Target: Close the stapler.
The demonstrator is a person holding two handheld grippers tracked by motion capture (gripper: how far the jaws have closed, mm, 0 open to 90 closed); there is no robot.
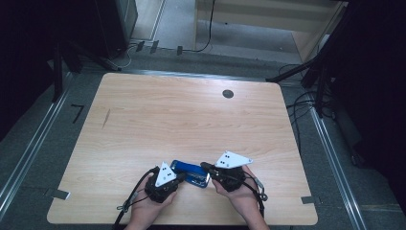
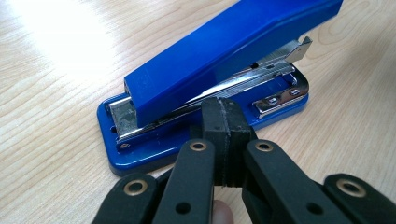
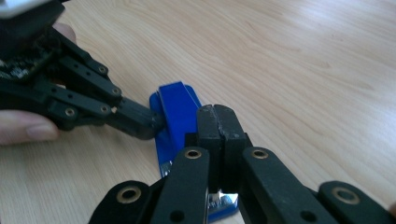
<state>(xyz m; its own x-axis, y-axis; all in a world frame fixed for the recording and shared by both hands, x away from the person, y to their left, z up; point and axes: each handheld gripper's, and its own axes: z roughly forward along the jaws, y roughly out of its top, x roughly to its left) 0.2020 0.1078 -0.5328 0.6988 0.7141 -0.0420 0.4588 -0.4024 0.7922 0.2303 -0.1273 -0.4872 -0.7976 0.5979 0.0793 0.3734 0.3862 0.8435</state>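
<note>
A blue stapler [image 1: 190, 169] lies flat near the front edge of the wooden table [image 1: 191, 115], between my two grippers. In the left gripper view the stapler [image 2: 210, 51] has its blue top arm lifted a little, so the metal magazine shows. My left gripper [image 2: 228, 109] is shut with nothing between its pads, and its tips rest against the stapler's side. In the right gripper view my right gripper [image 3: 217, 114] is shut and empty, its tips over the stapler's [image 3: 175, 112] top. The left gripper [image 3: 152, 122] touches the stapler from the left there. In the high view the left gripper [image 1: 182, 176] and right gripper [image 1: 205, 166] flank the stapler.
A dark round hole [image 1: 228, 94] sits at the table's back right, and a thin dark mark [image 1: 106, 118] at the left. Cables [image 1: 301, 103] and stand legs lie on the floor around the table. Bare wood stretches behind the stapler.
</note>
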